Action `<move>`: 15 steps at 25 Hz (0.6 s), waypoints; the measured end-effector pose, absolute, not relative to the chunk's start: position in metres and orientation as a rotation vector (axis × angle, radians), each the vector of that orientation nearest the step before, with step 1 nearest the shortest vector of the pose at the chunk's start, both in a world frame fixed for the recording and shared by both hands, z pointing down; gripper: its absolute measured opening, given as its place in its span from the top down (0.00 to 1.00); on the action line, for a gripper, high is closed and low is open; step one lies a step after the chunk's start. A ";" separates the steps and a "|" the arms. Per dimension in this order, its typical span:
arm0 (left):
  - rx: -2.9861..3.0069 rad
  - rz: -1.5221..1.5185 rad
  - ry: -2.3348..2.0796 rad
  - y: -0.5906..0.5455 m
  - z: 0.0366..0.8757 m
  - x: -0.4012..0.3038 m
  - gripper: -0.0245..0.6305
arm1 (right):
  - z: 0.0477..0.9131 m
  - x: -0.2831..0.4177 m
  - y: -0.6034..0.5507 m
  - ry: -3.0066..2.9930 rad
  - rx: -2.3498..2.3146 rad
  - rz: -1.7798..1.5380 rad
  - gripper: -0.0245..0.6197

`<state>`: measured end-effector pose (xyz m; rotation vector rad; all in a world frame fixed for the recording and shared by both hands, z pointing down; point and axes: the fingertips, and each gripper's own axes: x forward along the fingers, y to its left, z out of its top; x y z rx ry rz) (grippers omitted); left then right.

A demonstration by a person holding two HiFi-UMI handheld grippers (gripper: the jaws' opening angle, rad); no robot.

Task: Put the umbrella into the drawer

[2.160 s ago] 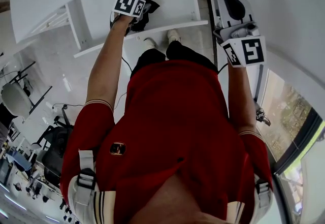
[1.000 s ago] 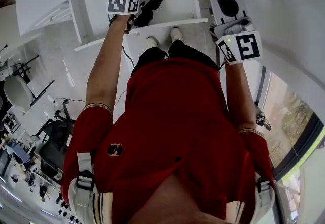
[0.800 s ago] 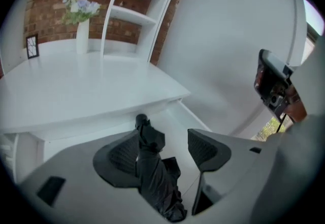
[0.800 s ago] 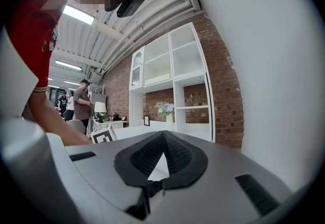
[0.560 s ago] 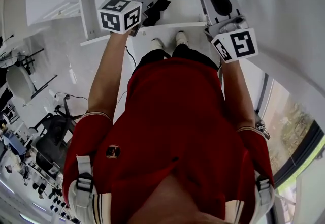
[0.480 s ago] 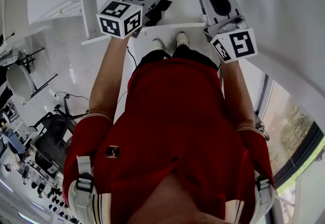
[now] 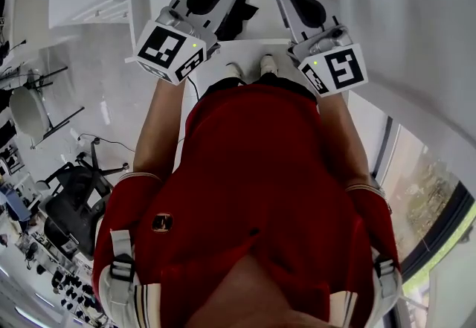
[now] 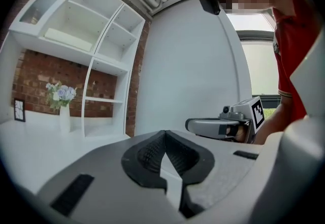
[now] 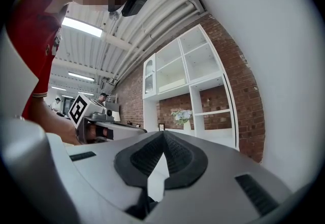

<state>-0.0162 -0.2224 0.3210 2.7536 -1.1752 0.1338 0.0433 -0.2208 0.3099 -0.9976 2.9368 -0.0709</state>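
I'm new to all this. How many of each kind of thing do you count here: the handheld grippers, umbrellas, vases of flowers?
Grippers: 2, the left gripper and the right gripper
Umbrella: 1
Vase of flowers: 1
Total: 4

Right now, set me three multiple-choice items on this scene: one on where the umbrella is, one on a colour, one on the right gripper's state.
1. Where does the umbrella lie? A in the open drawer; B on the floor; C on a shelf.
2. What colour is the person's shirt? A white; B red; C blue.
3. How do the right gripper's jaws stand? A wide apart; B closed on the umbrella; C together, empty.
Key: 1A, it lies inside the white drawer; 2B, the head view shows red; 3C, the pads meet with nothing between.
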 end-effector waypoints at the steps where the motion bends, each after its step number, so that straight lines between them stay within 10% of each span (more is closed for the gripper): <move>1: 2.770 0.118 -1.184 -0.220 0.316 -0.018 0.95 | 0.309 0.041 -0.219 2.938 -0.989 -0.069 0.98; 15: 2.842 0.007 -1.321 -0.196 0.283 -0.036 0.95 | 0.298 0.045 -0.202 2.892 -1.046 -0.034 0.98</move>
